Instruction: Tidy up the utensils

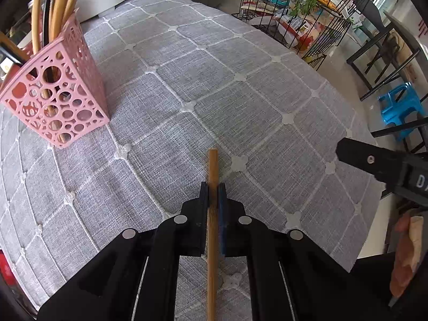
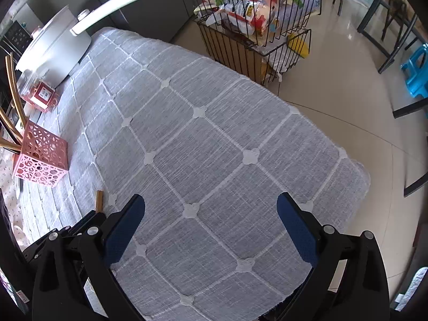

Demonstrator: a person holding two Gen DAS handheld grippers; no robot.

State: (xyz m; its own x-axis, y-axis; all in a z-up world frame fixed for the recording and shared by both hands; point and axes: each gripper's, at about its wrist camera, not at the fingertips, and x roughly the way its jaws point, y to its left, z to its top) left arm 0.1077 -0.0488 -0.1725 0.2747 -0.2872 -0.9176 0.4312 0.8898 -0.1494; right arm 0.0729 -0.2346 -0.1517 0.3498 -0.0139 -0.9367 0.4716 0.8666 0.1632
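Note:
My left gripper is shut on a wooden chopstick that points forward above the grey quilted tablecloth. A pink perforated utensil holder with several wooden utensils in it stands ahead to the left. The same holder shows in the right wrist view at the far left. My right gripper is open and empty above the table. The chopstick tip and the left gripper show at its lower left. The right gripper also shows in the left wrist view.
A white pot with a long handle stands at the table's far left corner, a clear jar with a red label beside it. A black wire rack of packages stands on the floor beyond the table. A blue stool stands at right.

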